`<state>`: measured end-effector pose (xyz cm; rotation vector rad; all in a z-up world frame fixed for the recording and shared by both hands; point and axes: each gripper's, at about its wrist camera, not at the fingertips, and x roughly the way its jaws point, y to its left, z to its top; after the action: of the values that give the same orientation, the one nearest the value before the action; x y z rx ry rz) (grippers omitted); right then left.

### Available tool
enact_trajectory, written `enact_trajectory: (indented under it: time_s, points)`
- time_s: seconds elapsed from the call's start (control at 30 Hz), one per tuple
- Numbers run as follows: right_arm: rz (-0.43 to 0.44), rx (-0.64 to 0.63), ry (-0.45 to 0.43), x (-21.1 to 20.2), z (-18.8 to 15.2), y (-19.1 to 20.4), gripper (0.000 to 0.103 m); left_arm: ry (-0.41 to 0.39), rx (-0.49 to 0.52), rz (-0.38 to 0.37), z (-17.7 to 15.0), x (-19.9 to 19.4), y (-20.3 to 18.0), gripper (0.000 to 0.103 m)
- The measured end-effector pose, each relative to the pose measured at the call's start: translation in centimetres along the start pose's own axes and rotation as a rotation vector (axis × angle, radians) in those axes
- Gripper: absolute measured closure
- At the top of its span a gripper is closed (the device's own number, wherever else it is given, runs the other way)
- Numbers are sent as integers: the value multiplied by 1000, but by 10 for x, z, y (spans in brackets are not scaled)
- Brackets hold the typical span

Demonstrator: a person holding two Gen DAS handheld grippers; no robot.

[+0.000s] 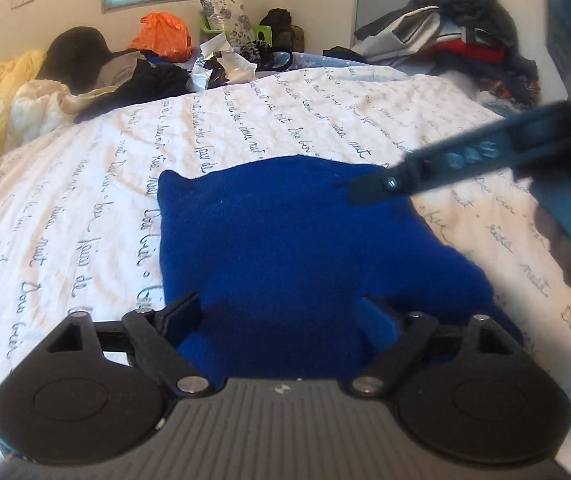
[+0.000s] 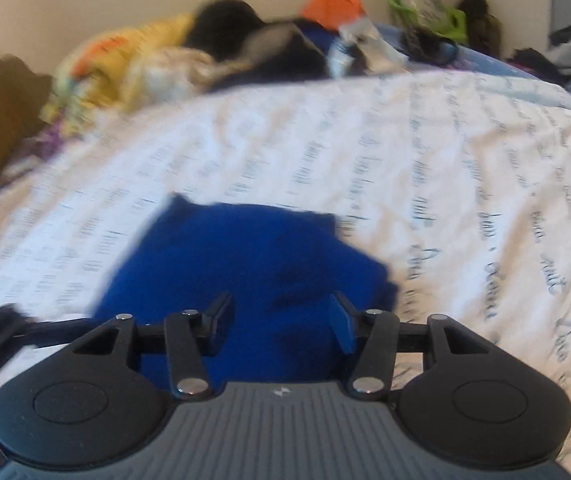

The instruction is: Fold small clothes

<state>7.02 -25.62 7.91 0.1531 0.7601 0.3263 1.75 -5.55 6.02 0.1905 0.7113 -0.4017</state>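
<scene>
One blue fleece garment (image 1: 285, 240) lies flat, mid-bed, on white script-printed bedsheet (image 1: 85, 200). Left gripper (image 1: 281, 320) and right gripper (image 2: 281, 320): jaws spread, empty, above its near edge. Clothing heaps (image 1: 445, 40), orange bag (image 1: 163, 36) line cream walls.

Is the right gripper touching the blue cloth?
Cannot tell. In the left wrist view the right gripper overlaps the blue cloth, but neither view shows contact or gap.
</scene>
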Motion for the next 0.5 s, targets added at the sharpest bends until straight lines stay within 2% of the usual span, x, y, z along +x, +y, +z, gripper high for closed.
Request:
enact_trajectory:
  time_s: [0.07, 0.1, 0.17, 0.23, 0.27, 0.33, 0.4, 0.5]
  points:
    - [66, -7, 44, -2, -17, 11, 52, 32, 8, 13, -9, 7, -1, 15]
    - [43, -29, 84, 7, -26, 14, 53, 44, 16, 35, -13, 11, -2, 12]
    - [62, -84, 31, 12, -41, 10, 53, 74, -9, 47, -18, 17, 0, 9]
    - [91, 4, 57, 10, -31, 2, 54, 84, -49, 34, -20, 16, 6, 9]
    - [77, 21, 83, 8, -24, 4, 54, 88, -61, 31, -20, 16, 8, 9]
    - [18, -32, 59, -5, -11, 19, 52, 85, -72, 29, -22, 16, 10, 8]
    - [12, -101, 8, -13, -3, 35, 52, 89, -89, 29, -22, 17, 10, 6]
    - [-11, -104, 52, 9, 2, 34, 52, 94, -93, 25, -22, 16, 10, 6]
